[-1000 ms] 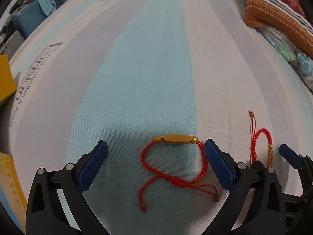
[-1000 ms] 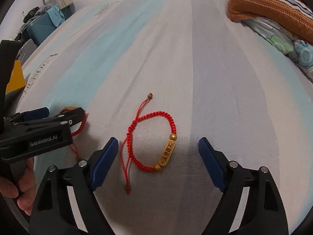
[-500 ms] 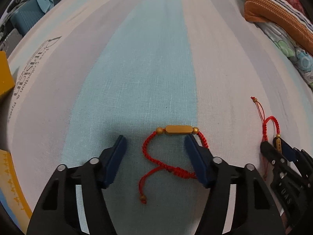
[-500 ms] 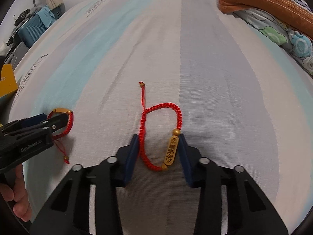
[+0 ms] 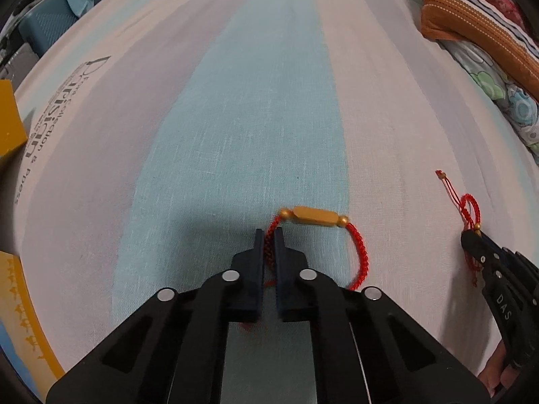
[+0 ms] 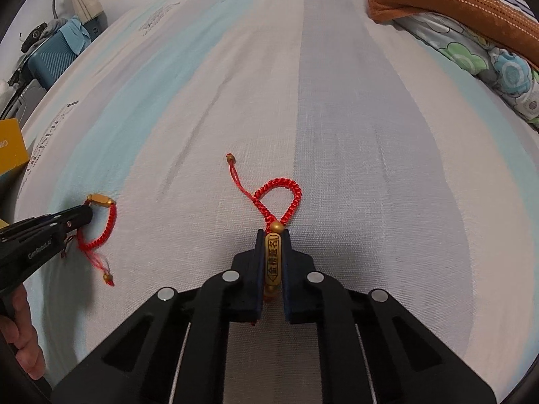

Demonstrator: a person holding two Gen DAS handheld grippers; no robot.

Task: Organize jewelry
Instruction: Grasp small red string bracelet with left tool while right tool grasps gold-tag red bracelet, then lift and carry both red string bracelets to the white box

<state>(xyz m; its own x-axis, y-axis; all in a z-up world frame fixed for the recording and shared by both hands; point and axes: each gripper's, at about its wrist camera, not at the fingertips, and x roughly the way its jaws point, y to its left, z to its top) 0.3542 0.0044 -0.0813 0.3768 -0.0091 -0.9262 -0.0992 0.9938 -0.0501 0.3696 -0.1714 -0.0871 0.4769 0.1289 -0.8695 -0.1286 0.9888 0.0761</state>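
Two red braided bracelets with gold bar beads lie on a striped bed sheet. In the left wrist view my left gripper [image 5: 268, 235] is shut on the red cord of one bracelet [image 5: 358, 245], just left of its gold bar [image 5: 315, 217]. In the right wrist view my right gripper [image 6: 272, 235] is shut on the engraved gold bar [image 6: 272, 259] of the other bracelet, whose red loop [image 6: 279, 192] sticks out ahead of the fingertips. Each view shows the other gripper at its edge: the right gripper [image 5: 470, 235] and the left gripper [image 6: 86, 213].
Folded striped and floral bedding [image 5: 478, 33] lies at the far right. A yellow box [image 5: 10, 118] sits at the left edge of the bed, a blue suitcase [image 6: 50, 60] beyond it. A hand [image 6: 20, 333] holds the left gripper's handle.
Both grippers went from wide open to shut. The left one closed on the cord of its bracelet, the right one on the gold bar, squeezing that bracelet's loop narrow.
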